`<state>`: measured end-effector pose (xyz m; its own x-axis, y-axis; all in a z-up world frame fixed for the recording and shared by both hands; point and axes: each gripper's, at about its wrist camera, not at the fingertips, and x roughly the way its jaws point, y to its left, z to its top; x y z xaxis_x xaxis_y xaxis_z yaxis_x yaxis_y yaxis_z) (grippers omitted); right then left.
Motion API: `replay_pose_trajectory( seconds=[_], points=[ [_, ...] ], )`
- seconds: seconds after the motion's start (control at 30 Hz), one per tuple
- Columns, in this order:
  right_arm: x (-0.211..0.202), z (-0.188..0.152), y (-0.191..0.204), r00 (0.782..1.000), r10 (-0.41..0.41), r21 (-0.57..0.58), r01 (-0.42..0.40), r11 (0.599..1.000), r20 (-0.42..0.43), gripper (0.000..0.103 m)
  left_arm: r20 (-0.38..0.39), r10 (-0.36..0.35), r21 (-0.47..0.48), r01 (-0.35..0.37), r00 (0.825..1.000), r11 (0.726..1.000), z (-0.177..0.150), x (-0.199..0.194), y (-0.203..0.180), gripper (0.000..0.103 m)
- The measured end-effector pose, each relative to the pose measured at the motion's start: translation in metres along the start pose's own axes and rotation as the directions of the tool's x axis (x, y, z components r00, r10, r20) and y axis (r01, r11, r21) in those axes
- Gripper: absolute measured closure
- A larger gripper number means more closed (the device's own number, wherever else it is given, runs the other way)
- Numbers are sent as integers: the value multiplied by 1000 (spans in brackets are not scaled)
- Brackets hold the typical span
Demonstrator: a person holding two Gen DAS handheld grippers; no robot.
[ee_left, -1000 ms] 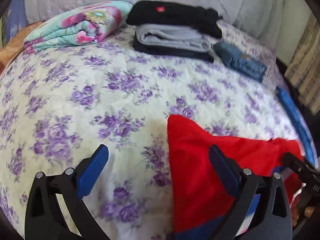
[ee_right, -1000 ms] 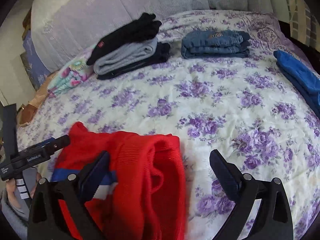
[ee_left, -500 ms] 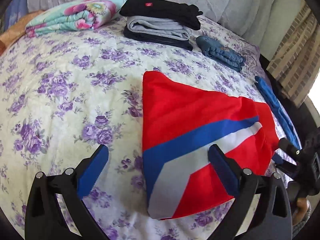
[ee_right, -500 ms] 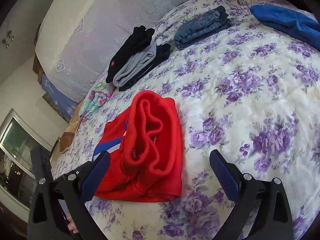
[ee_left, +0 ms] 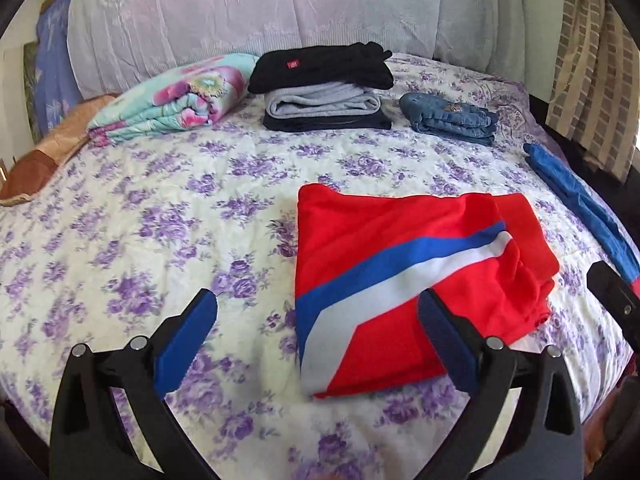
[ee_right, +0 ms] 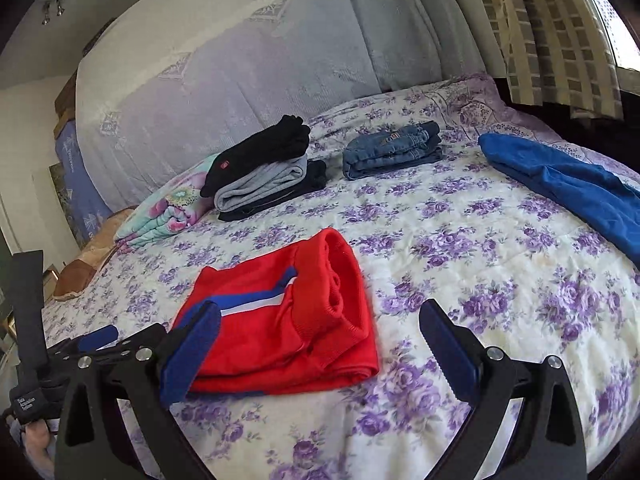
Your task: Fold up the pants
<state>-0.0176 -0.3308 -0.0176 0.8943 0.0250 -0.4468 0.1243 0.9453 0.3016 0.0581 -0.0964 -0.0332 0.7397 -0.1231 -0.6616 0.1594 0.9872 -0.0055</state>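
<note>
1. My left gripper [ee_left: 316,332] and right gripper [ee_right: 320,344] both hang with jaws spread wide, gripping nothing.
2. Just beyond them the red pants [ee_left: 400,280] lie folded into a compact packet on the floral bedspread [ee_left: 160,220], the blue and white stripe showing and the waistband on the right edge. I judge this pair finished, perhaps bar moving it to the stack.
3. Right of the red pants, a blue garment [ee_right: 568,184] lies loose, probably next.
4. Beyond the pants: folded jeans [ee_right: 392,152], a black, grey and dark stack [ee_left: 324,88], a floral blanket [ee_left: 172,100].
5. Farthest from the pants: a draped headboard [ee_left: 280,12] and a checked curtain [ee_right: 540,32].
</note>
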Motion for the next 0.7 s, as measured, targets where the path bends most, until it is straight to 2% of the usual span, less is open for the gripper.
replay_pose_trajectory(
  seconds=[0.1,0.2,0.37,0.7],
  points=[
    [-14,-9,4,1000,18,19,-18,1000,11,4,27,6,5,-6,1000,1000,-3,-19,0,5],
    [-24,-14,12,1000,19,-11,-18,1000,16,4,42,31,8,-31,999,999,-5,-30,0,5],
    [-38,-14,16,999,21,-26,-20,999,44,4,51,22,10,-23,998,1000,-10,-44,2,5],
    [-33,-16,19,1000,17,-34,-16,999,25,4,55,10,19,-11,998,1000,-12,-49,-1,5]
  ],
)
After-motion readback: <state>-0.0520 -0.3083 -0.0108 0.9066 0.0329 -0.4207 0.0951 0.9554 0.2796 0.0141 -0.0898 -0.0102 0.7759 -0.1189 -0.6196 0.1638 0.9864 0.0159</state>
